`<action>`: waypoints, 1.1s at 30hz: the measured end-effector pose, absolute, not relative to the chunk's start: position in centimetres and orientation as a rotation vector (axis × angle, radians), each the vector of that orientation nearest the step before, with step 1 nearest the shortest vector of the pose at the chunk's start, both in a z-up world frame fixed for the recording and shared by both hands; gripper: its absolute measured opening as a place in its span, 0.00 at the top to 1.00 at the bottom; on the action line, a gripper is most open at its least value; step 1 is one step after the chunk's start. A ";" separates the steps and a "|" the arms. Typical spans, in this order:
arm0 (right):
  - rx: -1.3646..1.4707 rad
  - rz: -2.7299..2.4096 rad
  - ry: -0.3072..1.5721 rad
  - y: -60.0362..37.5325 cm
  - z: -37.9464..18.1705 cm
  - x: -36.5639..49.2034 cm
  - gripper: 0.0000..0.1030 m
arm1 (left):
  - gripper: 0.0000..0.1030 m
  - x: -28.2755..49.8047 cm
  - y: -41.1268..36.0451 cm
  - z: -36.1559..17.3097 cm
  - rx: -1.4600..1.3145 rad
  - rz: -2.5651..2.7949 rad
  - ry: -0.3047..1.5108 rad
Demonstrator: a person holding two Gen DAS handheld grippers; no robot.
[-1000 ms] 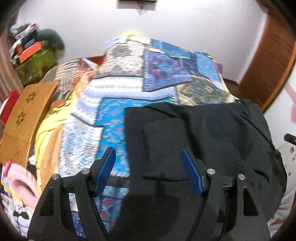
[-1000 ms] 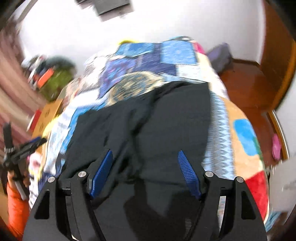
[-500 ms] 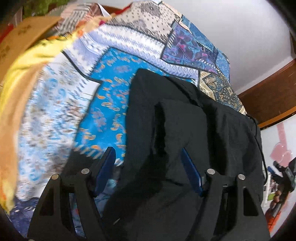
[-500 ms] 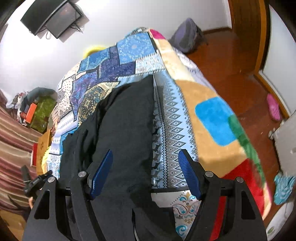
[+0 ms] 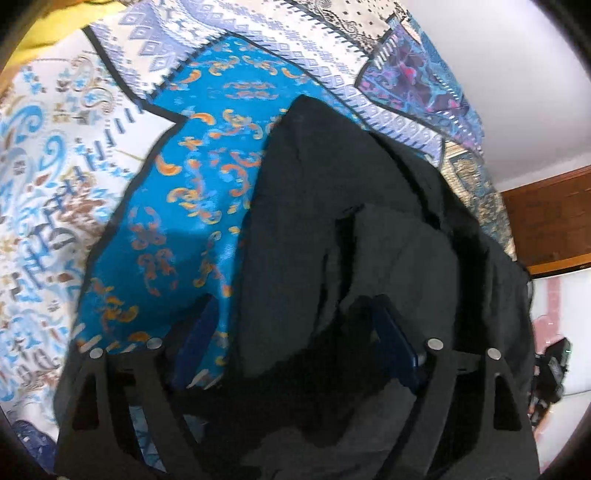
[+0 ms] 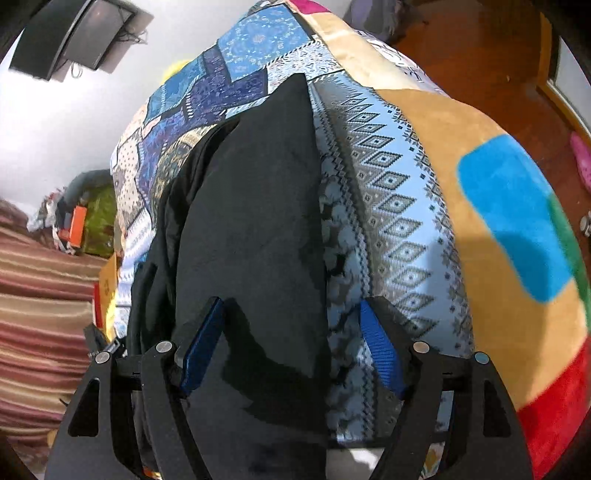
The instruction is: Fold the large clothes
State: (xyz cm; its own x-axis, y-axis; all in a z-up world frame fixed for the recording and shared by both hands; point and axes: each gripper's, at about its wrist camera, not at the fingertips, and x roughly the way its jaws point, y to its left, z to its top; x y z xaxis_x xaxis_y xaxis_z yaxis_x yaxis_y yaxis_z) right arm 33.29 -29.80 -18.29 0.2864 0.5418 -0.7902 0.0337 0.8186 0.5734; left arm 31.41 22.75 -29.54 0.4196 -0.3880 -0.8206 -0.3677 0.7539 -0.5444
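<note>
Fingers, left gripper: spread wide apart, blue pads low over the near edge of the black garment; nothing clamped between them.
Fingers, right gripper: likewise wide apart, one pad above the black garment, the other above the patterned bed cover; nothing held.
Garment position: lay on the bed, partly folded into a long band running away from the cameras, with looser bunched layers along its left side in the right wrist view.
Bed cover: patchwork print, bright blue panel with orange scrolls just left of the garment; pale diamond-pattern strip just right of it.
Blanket: tan, with blue, green and red blocks, lay at the right edge of the bed.
Surroundings, right wrist view: dark wall-mounted screen upper left; striped curtain at left; cluttered green pile beyond it; wooden floor at right.
Obstruction: gripper shadows fell across the near cloth; the garment's nearest edge was hidden behind the gripper frames.
</note>
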 end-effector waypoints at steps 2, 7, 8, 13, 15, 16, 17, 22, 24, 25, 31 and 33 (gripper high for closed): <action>0.543 0.364 1.237 -30.0 -17.9 33.4 0.32 | 0.19 31.9 22.9 -29.7 -0.784 -0.039 1.168; 0.499 0.362 1.200 -29.6 -17.1 33.2 0.46 | 0.32 33.1 23.0 -29.9 -0.813 -0.082 1.150; 0.502 0.362 1.191 -29.5 -17.0 33.2 0.60 | 0.51 33.0 22.9 -29.8 -0.794 -0.052 1.161; 0.518 0.406 1.204 -28.0 -16.5 34.5 0.92 | 0.95 32.6 22.2 -28.0 -0.668 0.021 1.166; 0.509 0.425 1.181 -27.6 -15.2 34.9 0.93 | 0.96 32.3 21.9 -26.3 -0.598 0.041 1.135; 0.511 0.436 1.165 -27.4 -14.5 35.1 0.94 | 0.96 32.2 21.8 -25.2 -0.577 0.043 1.112; 0.514 0.453 1.148 -27.3 -13.8 35.4 0.94 | 0.97 32.0 22.1 -24.6 -0.571 0.043 1.096; 0.473 0.471 1.067 -25.7 -11.2 37.0 0.94 | 0.97 32.0 22.5 -19.6 -0.545 0.010 0.962; 0.440 0.446 1.061 -24.8 -11.4 37.5 0.94 | 0.97 32.6 22.2 -18.6 -0.507 0.012 0.935; 0.438 0.434 1.060 -24.6 -11.8 37.8 0.94 | 0.97 33.1 22.0 -18.4 -0.489 0.021 0.928; 0.359 0.336 1.071 -24.1 -14.0 39.4 0.94 | 0.97 35.4 23.7 -21.1 -0.543 0.100 0.965; 0.328 0.309 1.079 -24.2 -14.8 39.5 0.94 | 0.97 35.3 24.5 -22.6 -0.599 0.109 0.980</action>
State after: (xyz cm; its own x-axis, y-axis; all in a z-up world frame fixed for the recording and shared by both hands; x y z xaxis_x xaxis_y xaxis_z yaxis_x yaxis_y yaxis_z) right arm 39.45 -24.23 -14.78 0.4387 0.4012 -0.8041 -0.0855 0.9094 0.4070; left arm 35.30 24.50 -22.62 0.5651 -0.1757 -0.8061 -0.3491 0.8344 -0.4266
